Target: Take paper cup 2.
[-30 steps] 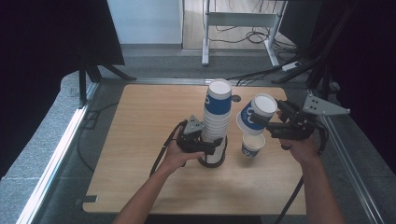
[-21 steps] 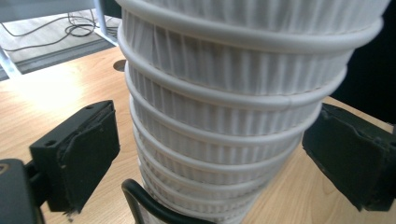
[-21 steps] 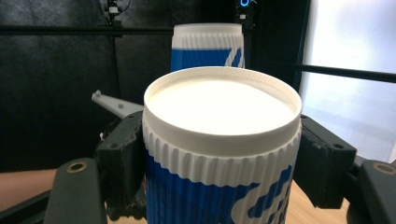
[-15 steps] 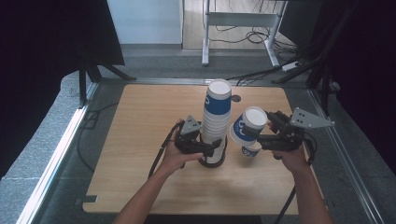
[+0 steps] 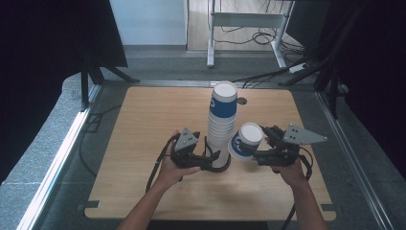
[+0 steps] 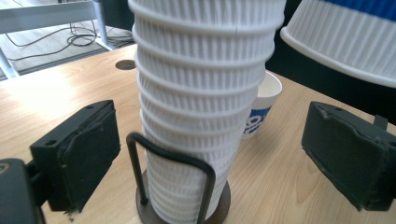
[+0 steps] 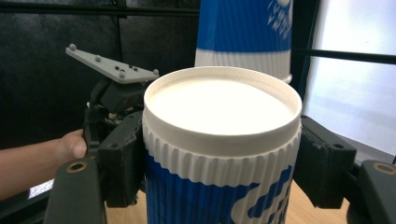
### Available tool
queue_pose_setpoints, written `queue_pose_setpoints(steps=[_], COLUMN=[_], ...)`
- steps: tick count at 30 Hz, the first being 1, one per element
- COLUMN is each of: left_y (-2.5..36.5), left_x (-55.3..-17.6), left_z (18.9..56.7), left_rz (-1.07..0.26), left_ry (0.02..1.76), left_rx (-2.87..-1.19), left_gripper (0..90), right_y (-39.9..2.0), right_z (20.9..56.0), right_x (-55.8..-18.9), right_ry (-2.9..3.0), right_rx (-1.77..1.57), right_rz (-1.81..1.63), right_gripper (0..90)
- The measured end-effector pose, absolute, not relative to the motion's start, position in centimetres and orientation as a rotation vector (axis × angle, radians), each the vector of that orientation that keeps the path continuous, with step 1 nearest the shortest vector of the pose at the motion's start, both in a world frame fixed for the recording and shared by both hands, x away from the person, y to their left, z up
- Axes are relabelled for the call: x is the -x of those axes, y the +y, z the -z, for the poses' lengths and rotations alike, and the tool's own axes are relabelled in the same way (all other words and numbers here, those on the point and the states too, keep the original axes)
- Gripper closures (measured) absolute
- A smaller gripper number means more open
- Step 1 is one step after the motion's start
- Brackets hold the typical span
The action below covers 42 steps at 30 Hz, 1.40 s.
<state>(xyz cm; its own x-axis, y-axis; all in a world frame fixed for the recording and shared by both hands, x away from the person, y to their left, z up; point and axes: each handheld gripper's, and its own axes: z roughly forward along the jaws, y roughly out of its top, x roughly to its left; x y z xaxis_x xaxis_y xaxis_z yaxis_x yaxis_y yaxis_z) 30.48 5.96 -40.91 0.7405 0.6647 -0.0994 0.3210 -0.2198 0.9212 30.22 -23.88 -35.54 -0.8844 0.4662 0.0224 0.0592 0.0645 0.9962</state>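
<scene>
A tall stack of ribbed white-and-blue paper cups (image 5: pixel 221 122) stands in a black wire holder (image 6: pixel 187 205) mid-table. My left gripper (image 5: pixel 213 159) (image 6: pixel 210 154) straddles the stack's base, open. Its jaws have just been opening wide, then easing in slightly, and both pads (image 6: pixel 77 154) stay clear of the stack between them. My right gripper (image 5: pixel 261 143) (image 7: pixel 222 163) is shut on a blue-and-white cup (image 5: pixel 245 140) (image 7: pixel 219 140). That cup is held bottom-up and tilted, just right of the stack. Another cup (image 6: pixel 262 105) stands upright on the table behind the stack.
The wooden table (image 5: pixel 143 124) has a round cable hole (image 5: pixel 242 101) behind the stack. A metal frame (image 5: pixel 244 28) and cables lie on the floor beyond it. Dark screens stand at both sides.
The right gripper has come down and leftward with its cup, close beside the stack. The left gripper's jaws have spread apart at the stack's base, and that hand has shifted slightly left.
</scene>
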Motion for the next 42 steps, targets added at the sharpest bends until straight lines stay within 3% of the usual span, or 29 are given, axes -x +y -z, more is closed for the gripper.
queue_pose_setpoints(steps=[18, 42], left_y=[9.5, 10.4], left_x=[-27.1, -24.5], left_z=[43.2, 44.0], left_rz=[-0.348, -0.299], left_ry=[0.827, 0.777], left_rx=[-1.745, -1.786], left_gripper=[6.6, 9.1], right_y=[-22.7, -19.6], right_z=[39.2, 42.8], right_x=[-29.4, -28.9], right_ry=[2.063, 2.151], right_rx=[-0.565, -0.562], right_rz=[-1.872, -1.874], right_gripper=[27.4, 27.3])
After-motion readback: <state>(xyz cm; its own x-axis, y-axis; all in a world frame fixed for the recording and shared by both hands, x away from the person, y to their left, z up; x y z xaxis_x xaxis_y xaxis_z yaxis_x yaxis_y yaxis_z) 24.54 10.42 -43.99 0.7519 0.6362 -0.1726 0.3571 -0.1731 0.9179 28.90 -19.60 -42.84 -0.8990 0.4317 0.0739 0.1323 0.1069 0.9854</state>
